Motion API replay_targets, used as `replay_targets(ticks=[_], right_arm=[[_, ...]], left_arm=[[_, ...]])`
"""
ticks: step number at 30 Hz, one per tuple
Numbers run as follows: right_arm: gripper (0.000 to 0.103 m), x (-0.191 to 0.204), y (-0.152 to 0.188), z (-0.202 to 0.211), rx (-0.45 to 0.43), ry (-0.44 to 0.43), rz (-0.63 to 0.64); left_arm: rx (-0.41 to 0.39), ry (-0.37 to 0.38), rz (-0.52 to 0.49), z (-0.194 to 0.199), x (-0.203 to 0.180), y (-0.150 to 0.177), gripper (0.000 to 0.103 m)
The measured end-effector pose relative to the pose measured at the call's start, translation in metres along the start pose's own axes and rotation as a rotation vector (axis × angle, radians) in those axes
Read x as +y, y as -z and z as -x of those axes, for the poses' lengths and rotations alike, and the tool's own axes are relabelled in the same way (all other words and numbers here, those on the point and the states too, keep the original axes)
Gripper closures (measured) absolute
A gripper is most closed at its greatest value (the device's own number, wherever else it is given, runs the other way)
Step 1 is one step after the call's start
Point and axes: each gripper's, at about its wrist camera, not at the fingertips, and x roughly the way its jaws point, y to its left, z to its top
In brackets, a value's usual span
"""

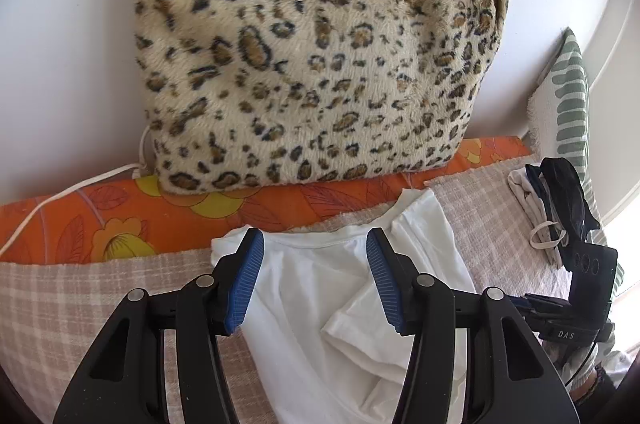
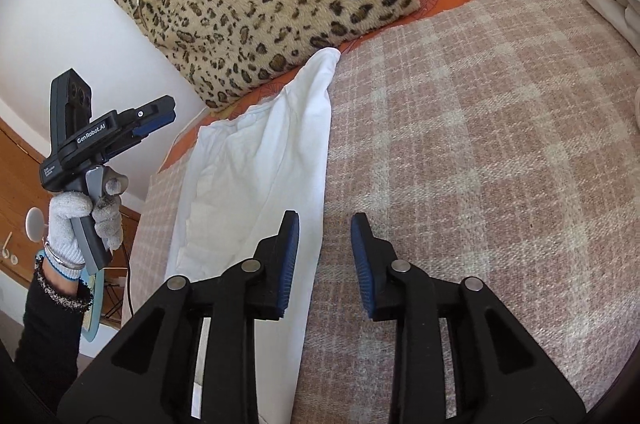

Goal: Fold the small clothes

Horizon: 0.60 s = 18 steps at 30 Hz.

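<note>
The left tool (image 1: 315,278) is hovering with its blue pads (image 1: 245,280) standing apart and nothing between them; below it is lying the white garment (image 1: 320,288), folded into a long strip with a sleeve tucked over its middle. In the right wrist view the same left tool (image 2: 154,122) is raised in the air beside the bed, gripped by a hand in a grey knitted glove (image 2: 82,220) with a black sleeve (image 2: 48,328) below it.

The right tool (image 2: 325,264) is also released, its fingers parted and empty, poised over the checked pink blanket (image 2: 480,164) with its left pad (image 2: 289,260) just above the near edge of the white garment (image 2: 256,164). Whether that pad is touching the cloth cannot be told.

The garment is lying on the blanket, its far end reaching toward the orange flowered sheet (image 1: 120,216) that is showing along the wall side of the bed. A large leopard-print cushion (image 1: 316,36) is standing on that sheet against the white wall (image 1: 64,56), with a white cable (image 1: 60,196) running out beside it. Farther along the blanket a small heap of dark and light clothes (image 1: 552,208) is sitting near a green-striped pillow (image 1: 570,104).
</note>
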Motion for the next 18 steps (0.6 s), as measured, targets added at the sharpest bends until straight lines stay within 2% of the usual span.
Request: replay_targets(ticks=[5,13,18], right_arm=[[0.073,0.004,-0.006,-0.004,0.025,0.007,0.017],[0.073,0.009,-0.046,-0.022,0.092,0.009,0.032],[0.073,0.0,-0.076,-0.044,0.136,0.029,0.017]], left_arm=[[0.021,-0.022,0.042,0.008,0.036,0.018,0.05],[0.054,0.099,0.178,-0.022,0.063,0.037,0.053],[0.046,0.097,0.186,-0.038,0.063,0.032,0.053]])
